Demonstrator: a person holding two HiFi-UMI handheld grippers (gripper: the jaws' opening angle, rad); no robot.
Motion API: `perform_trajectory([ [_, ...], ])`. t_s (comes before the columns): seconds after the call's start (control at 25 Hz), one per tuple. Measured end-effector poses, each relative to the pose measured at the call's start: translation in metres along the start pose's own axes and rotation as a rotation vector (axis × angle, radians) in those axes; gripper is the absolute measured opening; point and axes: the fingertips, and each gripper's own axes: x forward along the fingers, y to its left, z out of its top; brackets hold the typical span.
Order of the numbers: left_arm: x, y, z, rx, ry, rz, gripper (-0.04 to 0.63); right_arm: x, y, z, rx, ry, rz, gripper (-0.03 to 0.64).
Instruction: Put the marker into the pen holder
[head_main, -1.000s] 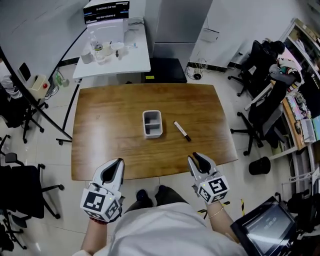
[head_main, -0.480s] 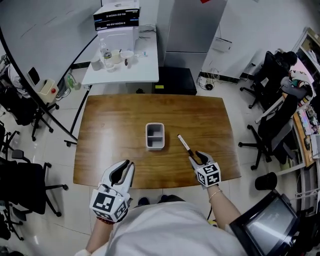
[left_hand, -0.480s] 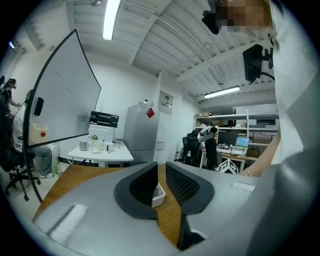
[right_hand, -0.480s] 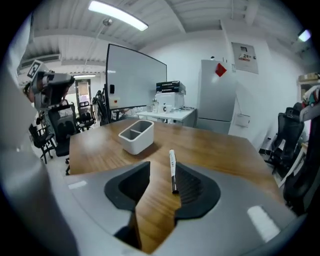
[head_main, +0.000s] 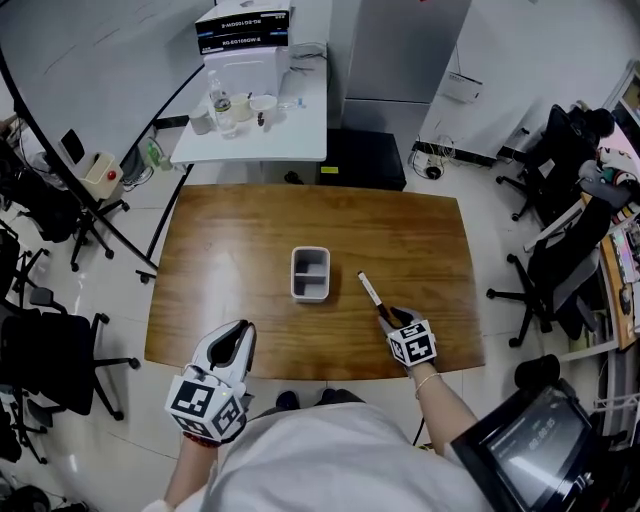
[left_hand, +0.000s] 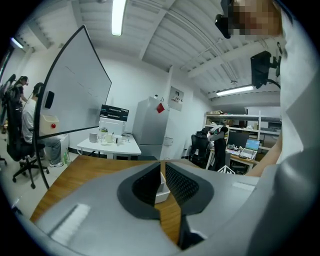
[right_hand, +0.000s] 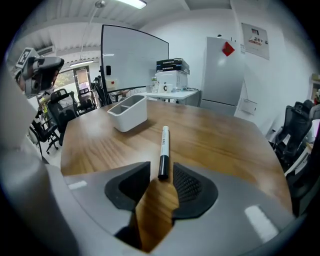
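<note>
Right gripper (head_main: 392, 316) is down at the near-right part of the table (head_main: 220, 260), angled downward at the marker (head_main: 370, 292). Its fingers have just been opening and now stand wide apart. In the right gripper view the marker's (right_hand: 163, 145) black cap end sits right at the mouth of the gripper (right_hand: 161, 168), between the fingertips, with clear gaps either side, so nothing is pinched.

The marker lies flat on the wood with its white body running away from the person and its dark end nearest them. It's just right of the pen holder (head_main: 310, 297), close but not touching.

The pen holder is a white rectangular tub with a divider, standing upright near the middle of the table. Both compartments look empty in the head view. From the right gripper's camera it (right_hand: 127, 114) sits ahead and to the left of the marker.

Left gripper (head_main: 237, 331) hovers at the near-left edge of the table, well away from both items. The left gripper view shows its fingers (left_hand: 184, 184) drawn together at the tips, only a thin slit lower down, nothing in them — just wood and a sliver of the holder seen through the slit.

Behind the far edge is a white side table (head_main: 300, 135) with bottles and a dark box — office chairs (head_main: 45, 355) on both sides of the room.
</note>
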Motion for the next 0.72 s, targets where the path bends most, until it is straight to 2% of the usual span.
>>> perform_trajectory([
  [0.08, 0.001, 0.003, -0.002, -0.022, 0.004, 0.014, 0.031, 0.004, -0.001, -0.004, 0.004, 0.013, 0.007, 0.122],
  [0.4, 0.003, 0.009, -0.012, -0.029, 0.027, 0.028, 0.029, 0.011, 0.003, -0.011, 0.006, 0.02, -0.009, 0.06],
  [0.6, 0.005, 0.009, -0.015, -0.026, 0.034, 0.019, 0.029, 0.009, 0.003, -0.01, 0.026, 0.018, -0.019, 0.058],
  [0.72, 0.005, 0.008, -0.016, -0.033, 0.032, 0.015, 0.029, -0.002, 0.004, -0.003, 0.046, -0.017, -0.012, 0.057],
])
